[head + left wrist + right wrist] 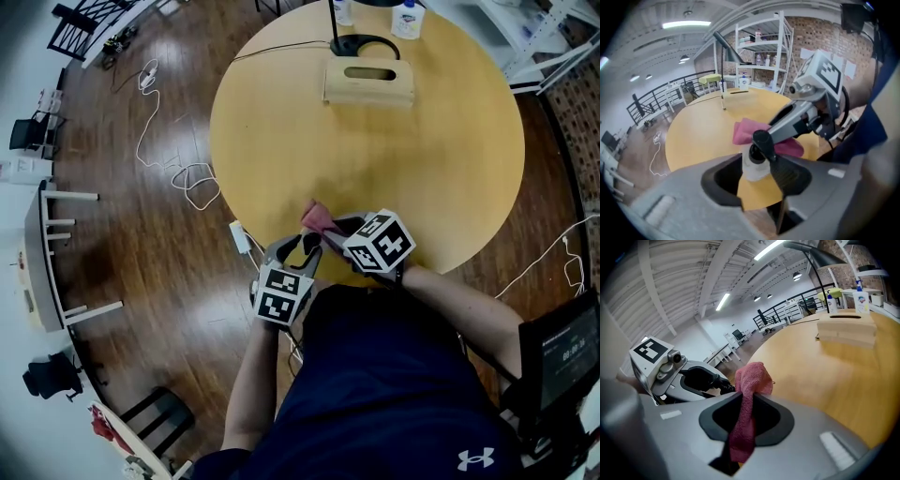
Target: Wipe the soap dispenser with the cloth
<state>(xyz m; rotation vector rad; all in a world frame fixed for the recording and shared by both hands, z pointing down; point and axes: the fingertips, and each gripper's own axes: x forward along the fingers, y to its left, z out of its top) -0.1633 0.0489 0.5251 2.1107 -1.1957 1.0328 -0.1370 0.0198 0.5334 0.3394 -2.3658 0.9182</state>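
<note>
A small white soap dispenser (pixel 753 168) with a black pump top sits between the jaws of my left gripper (pixel 757 174), whose pads lie against its sides, over the near edge of the round wooden table (pixel 431 169). My right gripper (pixel 747 405) is shut on a pink cloth (pixel 751 379), which hangs through the jaws and bunches at their tips. In the left gripper view the cloth (pixel 744 131) lies just behind the dispenser's pump, touching or nearly so. In the head view both grippers, left (pixel 302 247) and right (pixel 334 227), meet at the cloth (pixel 317 217) by the table's near rim.
A wooden box (pixel 368 82) with a slot lies at the table's far side, beside a black lamp base (pixel 362 44) and a bottle (pixel 408 19). White cables (pixel 192 178) and a power strip (pixel 241 237) lie on the wood floor to the left. Shelving stands behind.
</note>
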